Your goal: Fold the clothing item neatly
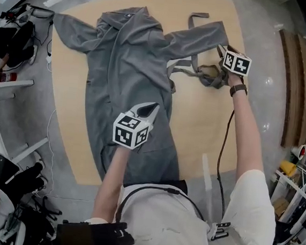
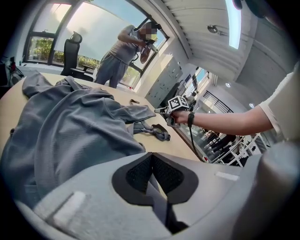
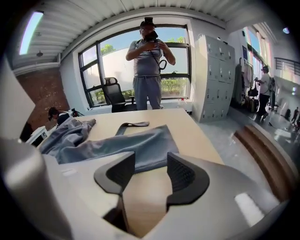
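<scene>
A grey long-sleeved garment (image 1: pixel 130 74) lies spread on the wooden table (image 1: pixel 201 129), collar at the far side. My left gripper (image 1: pixel 153 108) hovers over its lower right part, pads together (image 2: pixel 151 157), and I see nothing pinched between them. My right gripper (image 1: pixel 222 50) is at the end of the right sleeve (image 1: pixel 204 38). Its jaws (image 3: pixel 151 161) stand open over bare wood, with the sleeve cuff (image 3: pixel 140 145) just beyond the tips. A crumpled grey-olive strap (image 1: pixel 208 75) lies under my right wrist, and a loose strap (image 1: pixel 198 15) lies at the far edge.
A person (image 3: pixel 149 61) stands beyond the table's far end by the window, next to a black office chair (image 3: pixel 112 93). Grey lockers (image 3: pixel 213 75) line the right wall. Bags and cables (image 1: pixel 13 36) crowd the floor at the left. The table's right edge (image 1: pixel 233 127) drops to the floor.
</scene>
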The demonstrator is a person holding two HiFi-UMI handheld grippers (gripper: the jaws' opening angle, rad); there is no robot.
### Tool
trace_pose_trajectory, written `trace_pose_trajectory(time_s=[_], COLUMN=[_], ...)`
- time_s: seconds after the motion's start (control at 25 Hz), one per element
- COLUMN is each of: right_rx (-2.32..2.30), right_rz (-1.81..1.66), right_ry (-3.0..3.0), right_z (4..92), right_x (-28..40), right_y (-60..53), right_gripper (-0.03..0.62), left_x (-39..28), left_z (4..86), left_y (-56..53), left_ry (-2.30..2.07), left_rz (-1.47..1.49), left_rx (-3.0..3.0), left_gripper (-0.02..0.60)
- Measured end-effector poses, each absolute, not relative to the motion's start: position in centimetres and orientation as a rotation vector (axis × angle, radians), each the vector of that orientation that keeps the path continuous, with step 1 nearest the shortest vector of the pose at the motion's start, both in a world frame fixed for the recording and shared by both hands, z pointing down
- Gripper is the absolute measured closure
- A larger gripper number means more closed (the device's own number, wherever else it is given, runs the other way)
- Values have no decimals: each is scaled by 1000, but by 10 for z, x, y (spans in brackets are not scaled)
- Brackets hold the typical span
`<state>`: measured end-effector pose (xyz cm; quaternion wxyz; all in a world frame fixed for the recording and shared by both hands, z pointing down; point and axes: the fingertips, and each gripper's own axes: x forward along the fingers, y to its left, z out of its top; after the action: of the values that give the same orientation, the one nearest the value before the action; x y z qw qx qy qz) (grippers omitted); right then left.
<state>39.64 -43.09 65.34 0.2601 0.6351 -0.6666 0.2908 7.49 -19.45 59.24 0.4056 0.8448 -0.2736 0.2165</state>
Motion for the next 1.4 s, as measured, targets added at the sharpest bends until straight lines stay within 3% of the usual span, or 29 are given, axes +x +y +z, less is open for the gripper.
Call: trace_pose_trajectory(time_s=[0.16, 0.32, 0.36, 0.48, 0.52, 0.96, 1.2, 1.4], right_rx=[1763, 1777, 1766, 1732, 1760, 2204, 2115, 1915], right_rz=[729, 791, 801, 759, 750, 686, 545, 421], right_ry=[-1770, -1701, -1706, -1708, -1687, -1494, -1677, -2005], right_z=[677, 693, 693, 688, 685, 574, 515, 451], right_x=[423, 440, 440, 446, 457, 593, 517, 398], right_y=[-469, -481, -481, -477, -474, -432, -439, -445], right_gripper=[332, 324, 334, 522, 541, 553, 553, 551], left_x=[86, 84, 84, 82, 81, 65, 33, 16], left_z=[613, 626, 629, 637, 639, 628, 615, 597], left_y=[-196, -193, -192, -186, -186, -180, -181, -180], left_ry=[-675, -676, -678, -678, -678, -680, -719, -784], left_rz=[605, 608, 605, 615, 614, 567, 495, 423], left_rx=[2111, 2071, 2059, 2039, 2035, 2051, 2044, 2039], left_gripper=[580, 580, 581, 581, 581, 580, 580, 580])
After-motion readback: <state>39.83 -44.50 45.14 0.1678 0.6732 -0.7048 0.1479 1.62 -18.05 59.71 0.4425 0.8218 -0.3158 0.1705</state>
